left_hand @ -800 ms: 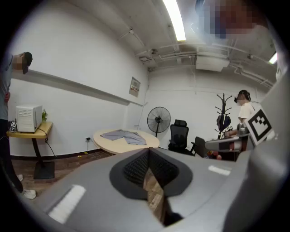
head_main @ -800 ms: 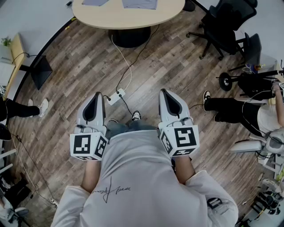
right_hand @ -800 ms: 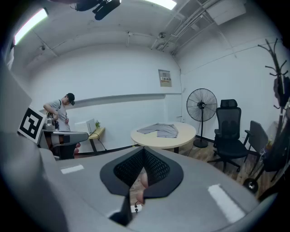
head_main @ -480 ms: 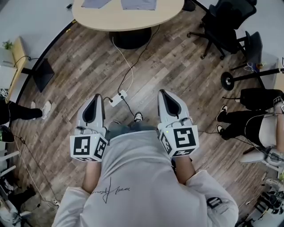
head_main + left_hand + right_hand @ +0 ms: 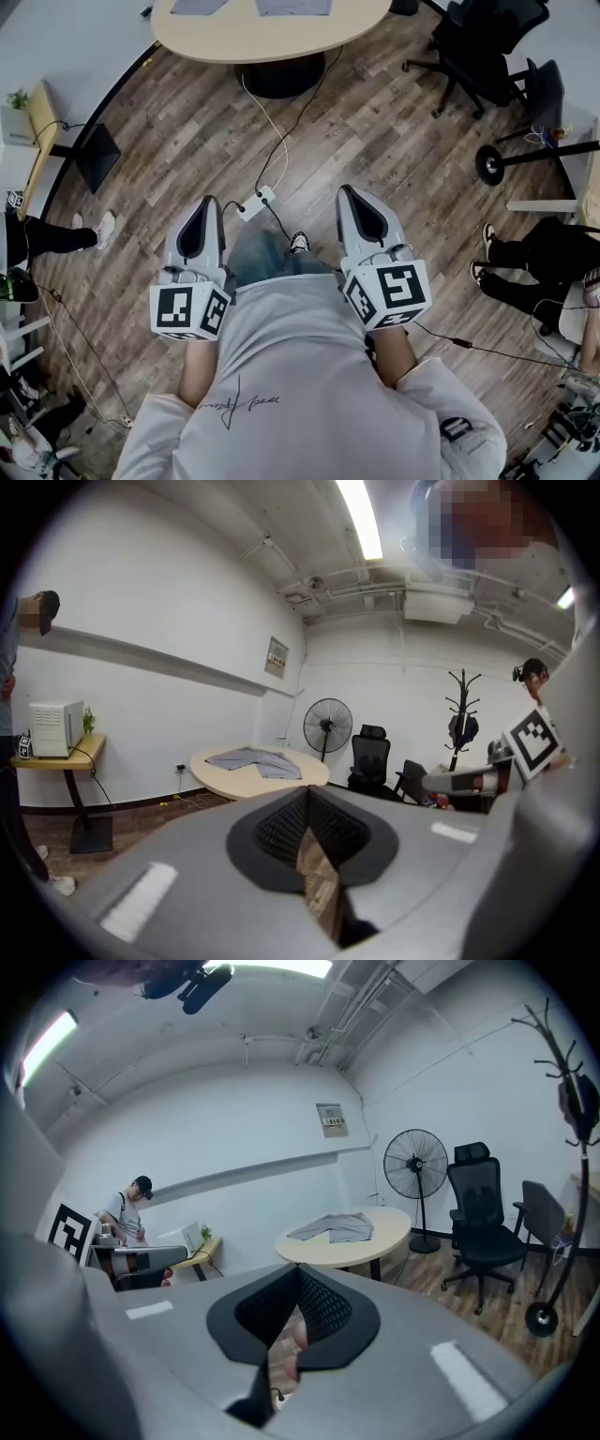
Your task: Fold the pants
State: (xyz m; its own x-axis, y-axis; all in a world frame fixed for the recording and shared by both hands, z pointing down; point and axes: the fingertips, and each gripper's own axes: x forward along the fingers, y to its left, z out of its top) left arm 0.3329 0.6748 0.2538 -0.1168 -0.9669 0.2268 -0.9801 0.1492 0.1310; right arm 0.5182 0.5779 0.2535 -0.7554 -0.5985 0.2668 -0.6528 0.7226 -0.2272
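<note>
The grey pants (image 5: 292, 7) lie spread on the round wooden table (image 5: 272, 39) at the top of the head view, far from both grippers. They also show in the left gripper view as grey pants (image 5: 251, 759) and in the right gripper view as grey pants (image 5: 336, 1229). I hold my left gripper (image 5: 208, 202) and right gripper (image 5: 348, 193) side by side before my torso, above the wood floor. Both point toward the table. The left gripper (image 5: 307, 795) and the right gripper (image 5: 298, 1275) have their jaws shut with nothing between them.
A white power strip (image 5: 255, 202) and its cables lie on the floor between me and the table. Black office chairs (image 5: 487, 52) stand at the upper right. A person's legs (image 5: 530, 267) are at the right, another's feet (image 5: 56, 234) at the left. A fan (image 5: 327, 729) stands behind the table.
Both grippers stay shut and keep their place before my torso. My jeans leg shows further forward between them. The person at the right has shifted toward the right edge.
</note>
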